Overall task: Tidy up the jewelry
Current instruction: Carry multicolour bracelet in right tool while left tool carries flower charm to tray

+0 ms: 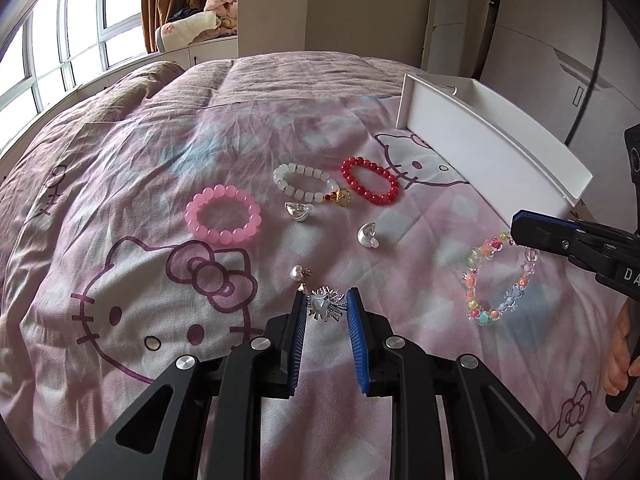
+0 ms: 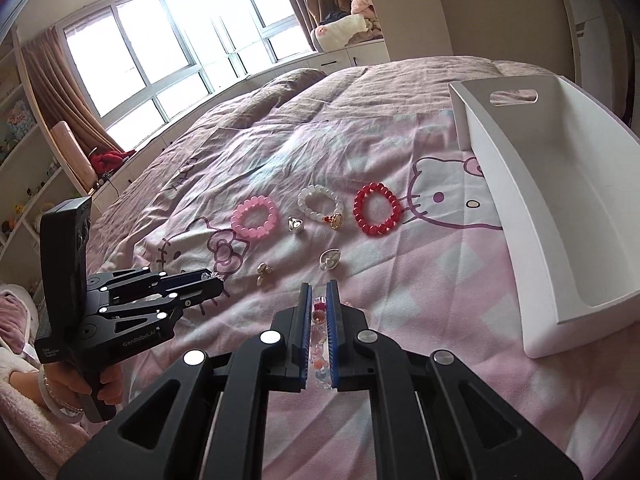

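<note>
The colourful bead bracelet (image 1: 500, 280) hangs from the right gripper (image 1: 520, 232) – its jaws are squeezed shut on the beads, above the bed (image 1: 120, 184) near the white tray (image 1: 480, 152). The left gripper (image 1: 326, 308) pinches a spiky silver brooch (image 1: 325, 307) – lifted too.

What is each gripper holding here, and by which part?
Right gripper: the multicoloured bead bracelet, pinched across one side of its loop. Left gripper: a spiky silver brooch, gripped at its edges.
</note>
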Tool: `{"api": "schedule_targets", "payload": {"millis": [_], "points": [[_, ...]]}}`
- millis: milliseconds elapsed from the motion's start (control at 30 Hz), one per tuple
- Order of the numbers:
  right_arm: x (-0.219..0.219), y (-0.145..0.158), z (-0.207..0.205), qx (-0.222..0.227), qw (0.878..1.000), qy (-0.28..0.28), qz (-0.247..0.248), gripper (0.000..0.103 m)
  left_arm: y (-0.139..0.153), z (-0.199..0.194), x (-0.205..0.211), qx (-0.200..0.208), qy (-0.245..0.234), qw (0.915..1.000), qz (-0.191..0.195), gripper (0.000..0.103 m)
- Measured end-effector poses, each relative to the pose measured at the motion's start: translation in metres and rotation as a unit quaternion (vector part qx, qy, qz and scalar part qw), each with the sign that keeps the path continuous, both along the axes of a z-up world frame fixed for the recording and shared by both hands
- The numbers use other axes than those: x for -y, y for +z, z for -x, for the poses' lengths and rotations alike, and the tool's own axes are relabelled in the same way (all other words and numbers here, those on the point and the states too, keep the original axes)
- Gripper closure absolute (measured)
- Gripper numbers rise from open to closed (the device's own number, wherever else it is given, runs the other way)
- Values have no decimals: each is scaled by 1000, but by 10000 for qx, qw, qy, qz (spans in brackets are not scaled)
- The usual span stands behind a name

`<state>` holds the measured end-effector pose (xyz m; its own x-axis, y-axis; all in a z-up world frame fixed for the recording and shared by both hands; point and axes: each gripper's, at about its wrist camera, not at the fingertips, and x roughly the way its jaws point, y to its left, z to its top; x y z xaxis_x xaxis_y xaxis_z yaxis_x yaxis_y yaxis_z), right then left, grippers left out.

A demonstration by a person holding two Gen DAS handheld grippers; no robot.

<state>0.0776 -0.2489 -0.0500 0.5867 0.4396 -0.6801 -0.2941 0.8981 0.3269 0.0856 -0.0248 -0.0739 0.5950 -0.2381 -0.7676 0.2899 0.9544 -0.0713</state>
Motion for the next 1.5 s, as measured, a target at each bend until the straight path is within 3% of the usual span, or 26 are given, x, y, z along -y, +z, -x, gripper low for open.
{"api": "schedule_targets", "payload": {"millis": [433, 900, 1133, 1500], "points": [[40, 62, 15, 712, 9968, -295, -212, 95, 60, 2, 53, 539, -564, 9969, -65, 77], [128, 119, 9, 1323, 9853, -1066, -176, 95, 125, -43, 162, 870, -1370, 9851, 575, 77], [163, 111, -13, 1193, 9833, -1371, 134, 95, 119, -71, 221, 766, -1790, 9793, 552, 77], [192, 63, -70, 559, 9857, -1544, 389, 95, 59, -164, 281, -472, -2045, 9774, 248, 77]]}}
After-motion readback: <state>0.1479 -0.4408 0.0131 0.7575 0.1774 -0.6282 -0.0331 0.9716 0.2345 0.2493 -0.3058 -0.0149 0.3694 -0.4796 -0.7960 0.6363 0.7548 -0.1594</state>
